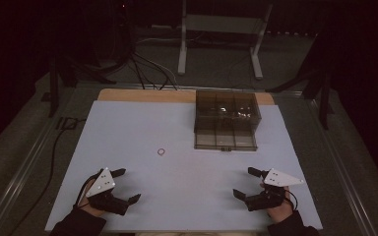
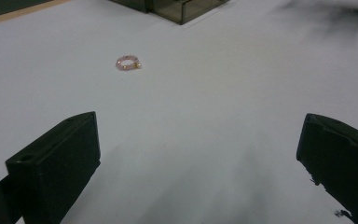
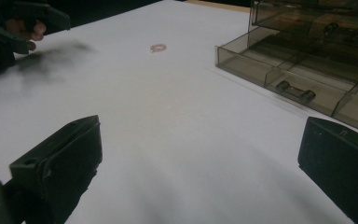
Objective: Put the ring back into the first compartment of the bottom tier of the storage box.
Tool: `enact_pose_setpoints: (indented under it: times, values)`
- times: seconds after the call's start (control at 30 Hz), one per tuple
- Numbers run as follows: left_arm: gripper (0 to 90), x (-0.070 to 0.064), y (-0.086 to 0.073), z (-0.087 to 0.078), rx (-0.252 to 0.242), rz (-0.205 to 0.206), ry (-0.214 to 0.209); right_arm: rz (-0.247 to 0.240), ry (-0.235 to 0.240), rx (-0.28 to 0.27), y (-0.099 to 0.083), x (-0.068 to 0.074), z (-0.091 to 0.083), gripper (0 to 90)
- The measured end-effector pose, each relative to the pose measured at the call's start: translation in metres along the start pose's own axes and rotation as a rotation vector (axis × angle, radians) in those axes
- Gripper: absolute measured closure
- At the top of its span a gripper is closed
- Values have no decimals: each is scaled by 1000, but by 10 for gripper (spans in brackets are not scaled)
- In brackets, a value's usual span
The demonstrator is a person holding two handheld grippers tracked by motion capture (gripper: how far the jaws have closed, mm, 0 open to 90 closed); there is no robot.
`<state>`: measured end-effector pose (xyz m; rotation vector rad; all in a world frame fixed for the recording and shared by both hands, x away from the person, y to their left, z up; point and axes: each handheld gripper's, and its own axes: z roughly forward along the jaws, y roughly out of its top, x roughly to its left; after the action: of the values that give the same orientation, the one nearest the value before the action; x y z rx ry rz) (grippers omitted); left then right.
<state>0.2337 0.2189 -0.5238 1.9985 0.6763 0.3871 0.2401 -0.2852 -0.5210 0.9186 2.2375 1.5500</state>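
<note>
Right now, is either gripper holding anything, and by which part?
Nothing is held. The left gripper and right gripper are both open and empty; the bead ring lies untouched on the table.

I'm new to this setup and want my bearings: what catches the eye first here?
A small pink beaded ring lies alone on the white table, left of centre. At the far right stands a smoky clear compartment box, open, with small items in its far cells. Near the person's edge, the left tool and right tool hover with jaws wide apart, holding nothing.
</note>
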Motion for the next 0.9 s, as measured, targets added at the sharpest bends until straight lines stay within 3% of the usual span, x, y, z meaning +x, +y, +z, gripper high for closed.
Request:
enact_pose_setpoints:
  times: [0.17,0.37,0.67,0.9]
  values:
    - [6,-1,1,1,5,1,-1,11,4,10,-1,-1,0,0]
    - [6,-4,0,2,30,8,-46,4,6,16,0,0,2,0]
    - [6,-5,3,2,28,23,-48,0,15,11,2,3,3,0]
    - [6,-8,6,4,50,35,-99,-13,11,17,3,6,4,0]
